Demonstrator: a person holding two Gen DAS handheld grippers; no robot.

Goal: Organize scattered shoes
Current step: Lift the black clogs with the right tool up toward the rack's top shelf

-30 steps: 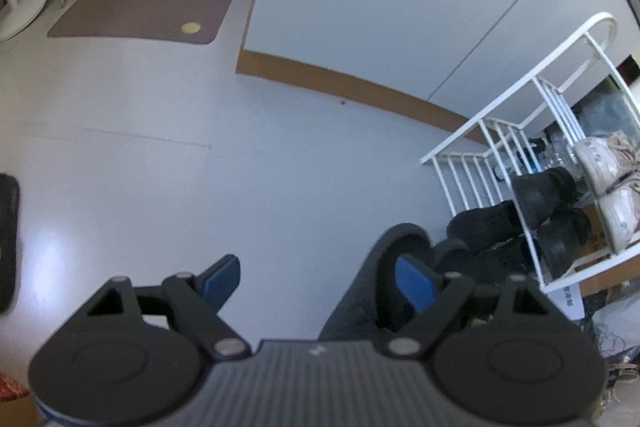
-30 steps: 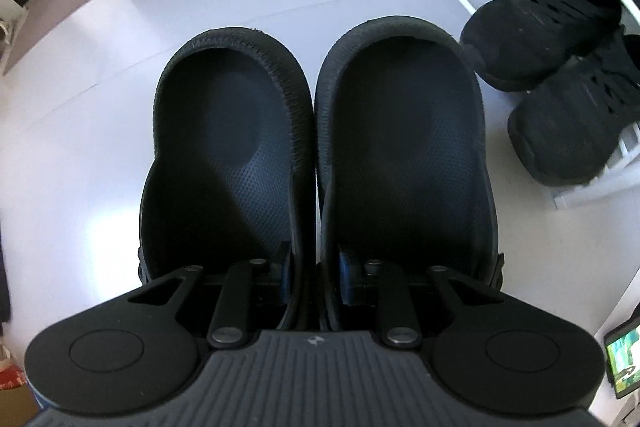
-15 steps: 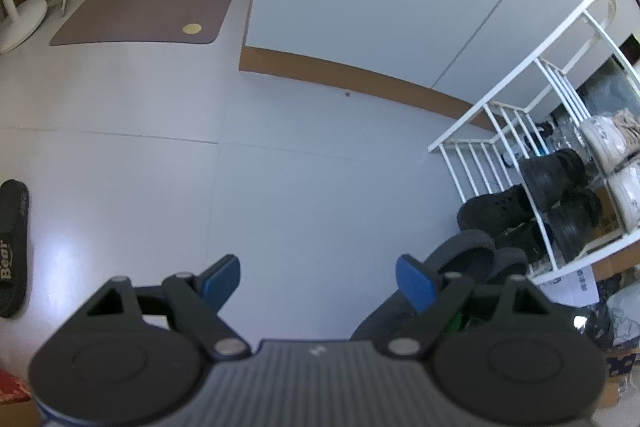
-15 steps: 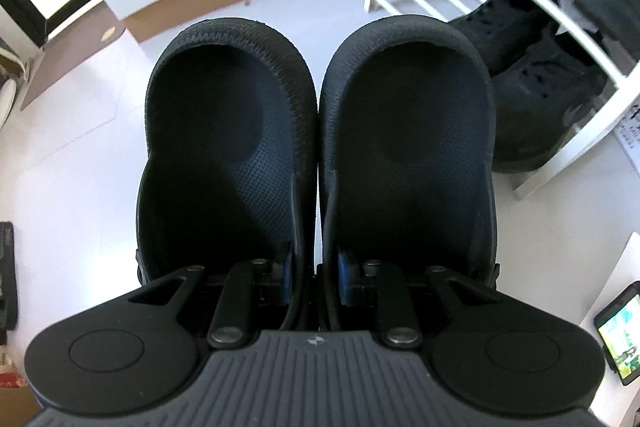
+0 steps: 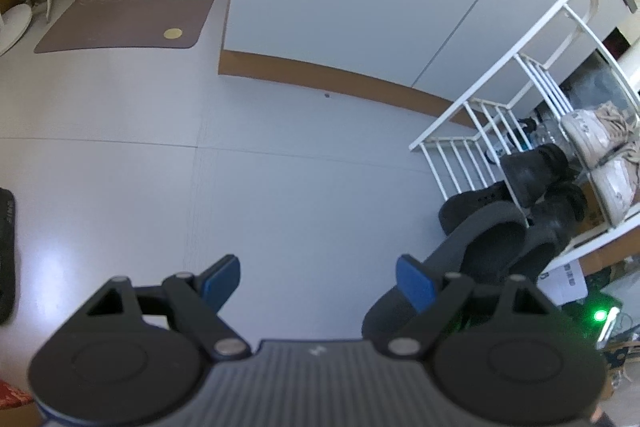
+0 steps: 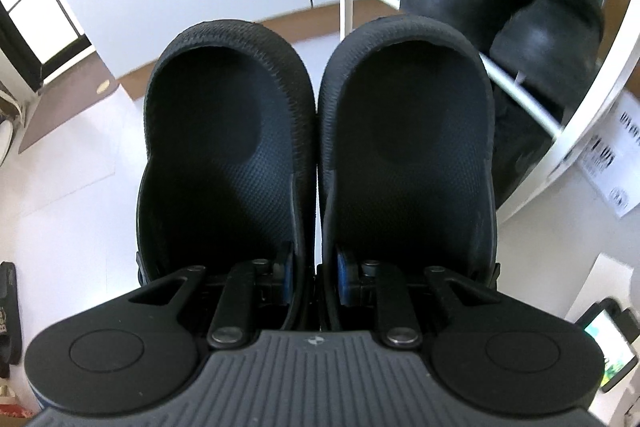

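My right gripper (image 6: 314, 279) is shut on a pair of black clogs (image 6: 228, 131), pinching their two inner walls together at the heel end. The clogs hang in the air in front of the white shoe rack (image 6: 596, 99), toes pointing away. In the left wrist view the same clogs (image 5: 492, 243) show at the right, beside the rack (image 5: 516, 75). My left gripper (image 5: 320, 279) stands open over bare floor, nothing between its blue pads (image 5: 414, 281). Black sneakers (image 5: 472, 201) sit on the rack's lower tier, black boots (image 5: 536, 169) and pale sneakers (image 5: 592, 139) above.
A black sandal (image 5: 6, 251) lies on the white floor at the far left. A brown doormat (image 5: 128, 23) lies by the glass door. White cabinet doors with a brown skirting (image 5: 340, 79) run behind the rack. Papers and a lit screen (image 6: 604, 343) lie right of the rack.
The right gripper has risen with the clogs and tilted up toward the rack's upper tier. In the left view the clogs shifted right and away; the left gripper stayed open.
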